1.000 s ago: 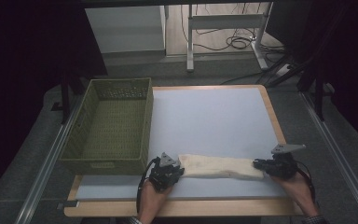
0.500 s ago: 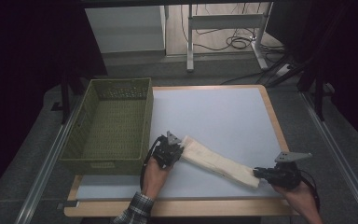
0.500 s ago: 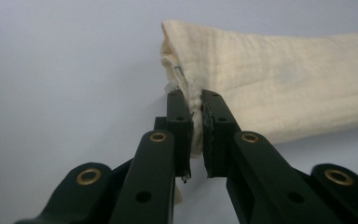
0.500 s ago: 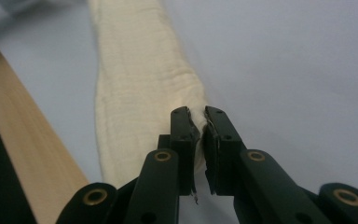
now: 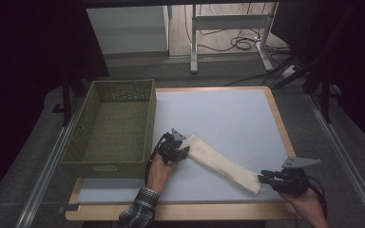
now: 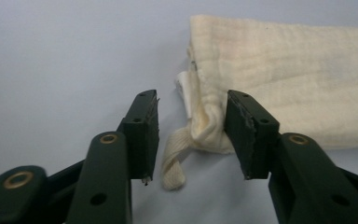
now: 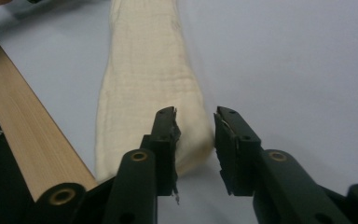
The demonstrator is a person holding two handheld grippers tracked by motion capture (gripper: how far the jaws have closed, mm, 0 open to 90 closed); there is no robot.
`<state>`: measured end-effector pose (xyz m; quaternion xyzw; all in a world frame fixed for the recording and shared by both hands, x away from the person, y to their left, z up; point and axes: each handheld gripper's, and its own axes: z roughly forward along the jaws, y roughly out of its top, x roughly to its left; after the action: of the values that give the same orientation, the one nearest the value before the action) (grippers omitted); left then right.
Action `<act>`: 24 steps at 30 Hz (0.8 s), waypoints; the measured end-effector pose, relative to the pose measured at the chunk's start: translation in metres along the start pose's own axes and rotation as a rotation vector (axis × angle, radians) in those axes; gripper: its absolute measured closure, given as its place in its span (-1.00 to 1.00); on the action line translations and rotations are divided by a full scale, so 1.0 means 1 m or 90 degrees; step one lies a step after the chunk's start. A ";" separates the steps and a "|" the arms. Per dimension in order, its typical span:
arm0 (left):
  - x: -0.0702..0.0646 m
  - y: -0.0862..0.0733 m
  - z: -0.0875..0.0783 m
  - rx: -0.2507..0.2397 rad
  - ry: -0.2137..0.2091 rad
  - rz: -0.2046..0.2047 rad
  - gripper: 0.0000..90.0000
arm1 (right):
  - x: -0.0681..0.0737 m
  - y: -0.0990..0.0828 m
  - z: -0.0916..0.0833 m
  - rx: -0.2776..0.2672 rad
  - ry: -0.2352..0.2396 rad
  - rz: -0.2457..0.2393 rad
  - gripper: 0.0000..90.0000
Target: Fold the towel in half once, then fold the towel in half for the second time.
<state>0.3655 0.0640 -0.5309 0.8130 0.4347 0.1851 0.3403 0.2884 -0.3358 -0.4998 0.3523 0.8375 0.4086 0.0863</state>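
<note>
Lying slantwise across the near half of the pale surface (image 5: 228, 118) is one folded cream cloth (image 5: 222, 163), a long narrow strip that runs from near the basket down toward the right front edge. Two grippers sit at its two ends. The left gripper (image 5: 183, 149) is at the upper-left end; in the left gripper view its jaws have just been opening and stand moderately apart, with the cloth's bunched corner and one woven loop tab (image 6: 175, 156) lying between them, the right pad beside the fabric and the left pad clear of it. The right gripper (image 5: 262, 176) is at the lower-right end; its jaws have also just been opening and stand narrowly apart, the cloth's end (image 7: 149, 88) resting flat just beyond and between them, not pinched. One green woven basket (image 5: 107, 128) stands on the left part of the surface, just beside the left gripper. One wooden rim (image 7: 25, 135) borders the surface near the right gripper.
</note>
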 end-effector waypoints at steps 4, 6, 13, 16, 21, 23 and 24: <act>0.004 -0.006 0.002 -0.014 -0.012 -0.030 0.07 | -0.003 0.003 0.009 0.027 0.008 -0.013 0.41; 0.004 -0.006 0.003 -0.018 -0.011 -0.034 0.06 | -0.004 0.001 0.015 0.045 0.004 -0.023 0.38; 0.007 -0.007 0.005 -0.013 -0.047 -0.083 0.16 | -0.002 -0.004 0.022 0.068 0.024 -0.032 0.58; 0.006 -0.005 0.004 -0.005 -0.081 -0.093 0.47 | -0.002 -0.005 0.021 0.074 0.048 -0.013 0.77; 0.003 -0.003 0.004 -0.009 -0.081 -0.091 0.81 | 0.000 -0.002 0.021 0.088 0.063 -0.009 0.82; 0.004 -0.002 0.004 -0.009 -0.082 -0.093 0.83 | 0.001 -0.002 0.020 0.089 0.070 -0.007 0.83; 0.005 0.000 0.004 -0.014 -0.078 -0.092 0.83 | 0.002 -0.002 0.019 0.088 0.075 -0.006 0.83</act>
<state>0.3709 0.0666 -0.5341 0.7856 0.4687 0.1147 0.3874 0.2939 -0.3234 -0.5132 0.3289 0.8689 0.3697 0.0148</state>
